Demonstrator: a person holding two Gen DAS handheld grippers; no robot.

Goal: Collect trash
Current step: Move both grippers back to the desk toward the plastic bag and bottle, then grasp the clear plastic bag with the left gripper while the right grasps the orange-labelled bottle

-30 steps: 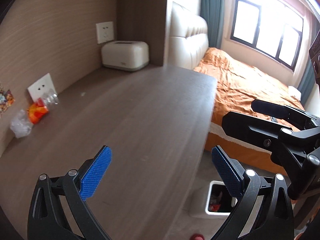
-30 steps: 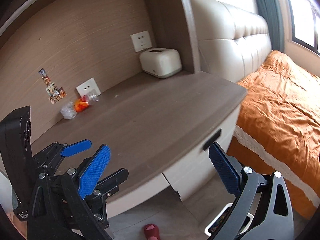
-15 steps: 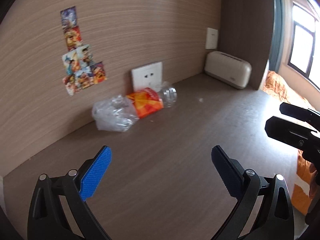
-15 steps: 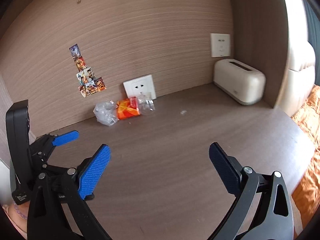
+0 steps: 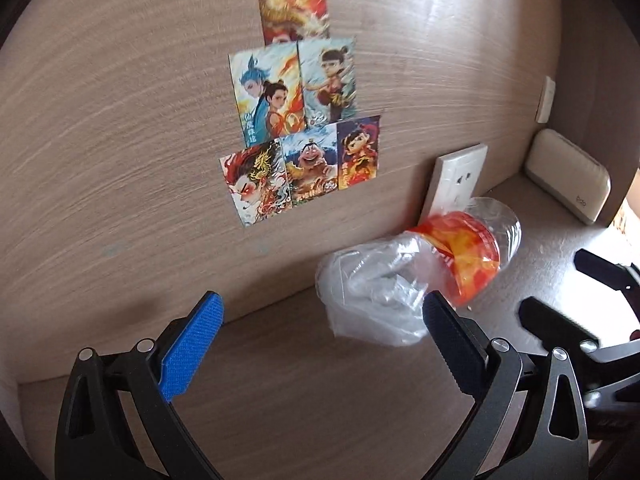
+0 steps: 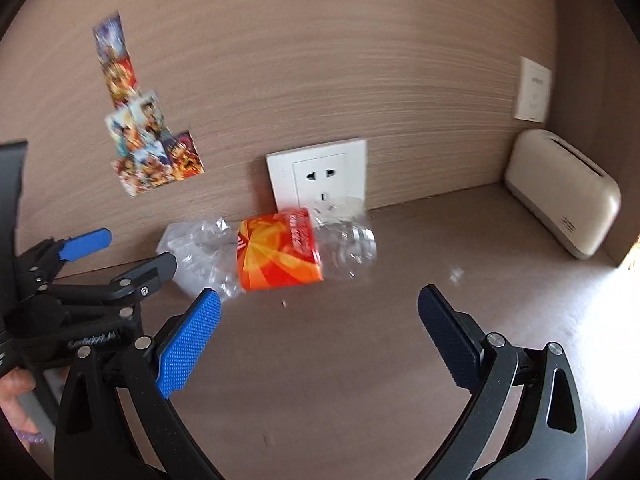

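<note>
Closing on the crushed bottle at the back of the desk

Lying on its side against the wall panel (image 6: 400, 40), just below the socket plate (image 6: 318, 176): a crushed clear plastic bottle (image 6: 276, 256) with an orange label, long axis running left to right along the wall, cap end toward the right, crumpled end toward the left. Resting on the desk top (image 6: 360, 360), well apart from the cream box (image 6: 560, 192) in the far right corner.

Sitting ahead and slightly right of the left gripper (image 5: 320, 344), blue pads spread wide, nothing between them, right pad just in front of the bottle's crumpled end (image 5: 372, 292). Sitting ahead and slightly left of the right gripper (image 6: 318, 332), likewise spread wide and empty. Judged nearer: the left one, seen from the right wrist view as reaching in beside the crumpled end. Suggesting a grasp across the short width of the bottle, not along its length.

Differing from half a second back: bottle much larger in both views, stickers (image 5: 304, 132) filling the upper frame of the left view, both grippers carried closer to the wall, pad spacing unchanged.
</note>
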